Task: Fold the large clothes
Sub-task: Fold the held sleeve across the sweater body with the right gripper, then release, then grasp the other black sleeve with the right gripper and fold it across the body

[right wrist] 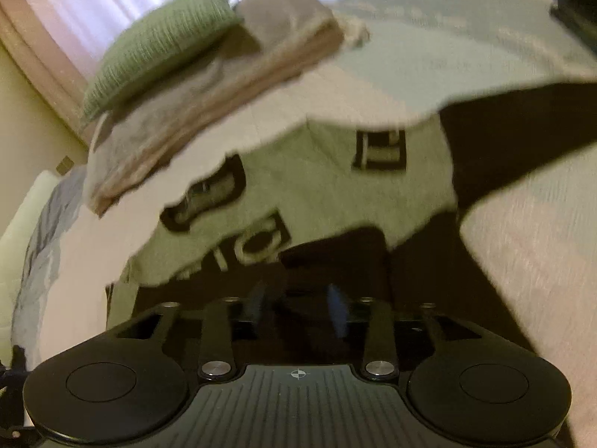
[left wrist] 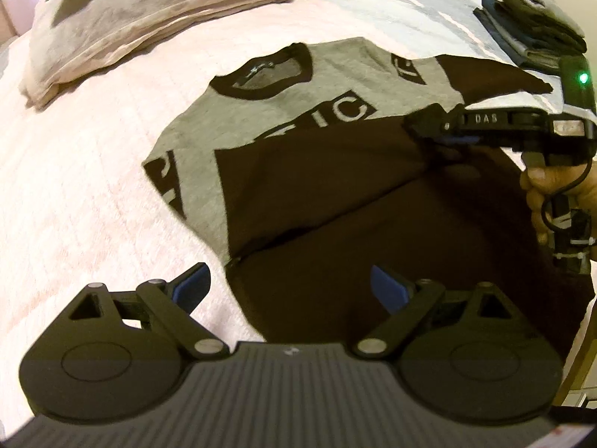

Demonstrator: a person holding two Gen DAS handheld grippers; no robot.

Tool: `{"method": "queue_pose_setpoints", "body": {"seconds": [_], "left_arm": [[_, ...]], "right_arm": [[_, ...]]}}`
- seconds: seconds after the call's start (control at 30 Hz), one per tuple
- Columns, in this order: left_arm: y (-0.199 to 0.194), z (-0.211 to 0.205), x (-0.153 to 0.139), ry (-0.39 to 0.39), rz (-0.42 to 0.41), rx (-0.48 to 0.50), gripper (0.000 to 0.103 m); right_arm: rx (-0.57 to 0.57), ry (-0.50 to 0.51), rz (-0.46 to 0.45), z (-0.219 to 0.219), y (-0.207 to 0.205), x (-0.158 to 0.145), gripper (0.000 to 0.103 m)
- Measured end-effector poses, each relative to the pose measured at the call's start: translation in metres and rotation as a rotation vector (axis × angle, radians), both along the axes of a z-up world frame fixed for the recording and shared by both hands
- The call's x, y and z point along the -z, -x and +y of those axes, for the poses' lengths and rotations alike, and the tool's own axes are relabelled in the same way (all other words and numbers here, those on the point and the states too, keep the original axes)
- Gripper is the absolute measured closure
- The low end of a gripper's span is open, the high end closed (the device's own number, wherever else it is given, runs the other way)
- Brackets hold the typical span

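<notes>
Across the middle of the left wrist view lies our grey and black printed T-shirt (left wrist: 298,156), spread on the pale pink bedspread (left wrist: 93,186), its black lower part folded over the chest lettering so only "IC" reads clearly. Our left tool (left wrist: 291,287) hovers released at the lower frame, blue pads apart. At right, our right tool (left wrist: 429,132), marked "DAS", is clenched on the shirt's black fabric. Folded beige blankets (left wrist: 149,26) sit upper left.

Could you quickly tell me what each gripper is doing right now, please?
Left gripper: open, holding nothing, above the shirt.
Right gripper: fingers closed on the shirt's black fabric.
</notes>
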State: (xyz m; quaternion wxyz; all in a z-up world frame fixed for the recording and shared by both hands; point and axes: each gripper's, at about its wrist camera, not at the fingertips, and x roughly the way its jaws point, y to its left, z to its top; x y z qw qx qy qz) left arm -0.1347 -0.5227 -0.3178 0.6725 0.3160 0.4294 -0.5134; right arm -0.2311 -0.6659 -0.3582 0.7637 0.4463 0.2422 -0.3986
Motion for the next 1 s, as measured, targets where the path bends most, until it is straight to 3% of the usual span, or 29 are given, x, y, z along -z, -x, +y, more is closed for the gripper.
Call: {"method": "queue_pose_setpoints", "body": {"seconds": [0.23,0.47,0.6,0.8,1.0], "left_arm": [[0.003,-0.005,-0.002,0.014,-0.004,0.010,0.013],[0.023,-0.057,-0.006,0.061,0.004,0.066,0.013],[0.038,-0.104,0.001,0.082,0.015,0.086,0.013],[0.051,-0.176,0.014,0.089,0.041,0.008,0.013],[0.058,-0.224,0.023,0.073,0.020,-0.060,0.013]], "right_arm": [[0.050,0.012,-0.062,-0.003,0.018,-0.022,0.055],[0.140,0.067,-0.046,-0.012,0.069,-0.043,0.054],[0.272,0.063,0.057,-0.046,0.134,-0.040,0.053],[0.452,0.087,0.160,-0.116,0.249,-0.036,0.051],[0.582,0.040,0.140,-0.170,0.328,-0.006,0.050]]}}
